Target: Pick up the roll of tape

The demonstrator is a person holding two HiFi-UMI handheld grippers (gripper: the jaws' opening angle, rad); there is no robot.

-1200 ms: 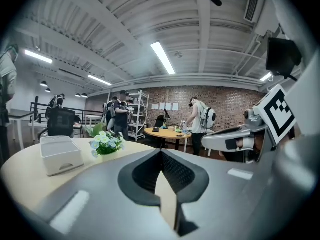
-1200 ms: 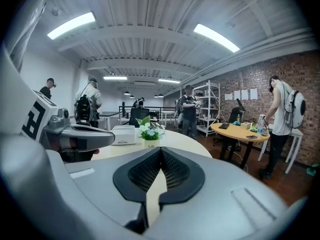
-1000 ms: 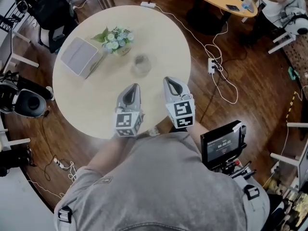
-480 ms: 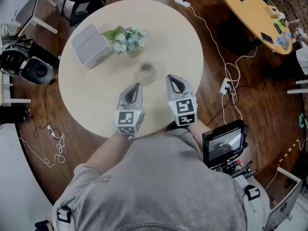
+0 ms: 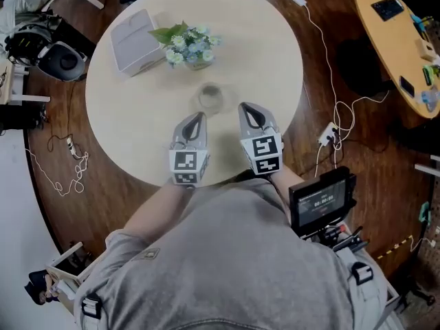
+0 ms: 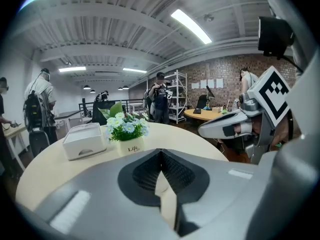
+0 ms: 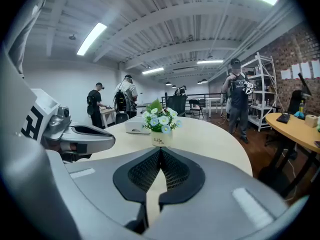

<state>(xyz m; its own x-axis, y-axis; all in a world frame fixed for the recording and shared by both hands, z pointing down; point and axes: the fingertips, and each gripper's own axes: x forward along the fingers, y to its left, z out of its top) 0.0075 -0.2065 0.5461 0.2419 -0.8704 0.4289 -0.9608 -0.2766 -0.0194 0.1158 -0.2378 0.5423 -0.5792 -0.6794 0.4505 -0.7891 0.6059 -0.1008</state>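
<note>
The roll of tape (image 5: 210, 97) is a clear ring lying flat on the round beige table (image 5: 130, 136), just ahead of both grippers. My left gripper (image 5: 199, 116) is shut and empty, its tip a little short of the roll and slightly to its left. My right gripper (image 5: 246, 106) is also shut and empty, just right of the roll. In the left gripper view the jaws (image 6: 160, 151) meet at their tips and hide the roll; the right gripper (image 6: 215, 129) shows at the side. In the right gripper view the jaws (image 7: 161, 150) are closed too.
A small pot of blue and white flowers (image 5: 191, 47) and a white tissue box (image 5: 134, 40) stand beyond the roll. Cables (image 5: 330, 108) lie on the wooden floor. A second table (image 5: 402, 40) is at the right. Several people (image 6: 159, 99) stand across the room.
Both grippers have moved forward over the table and lower, so their tips are closer to the roll of tape. Both stayed shut. The head view has shifted.
</note>
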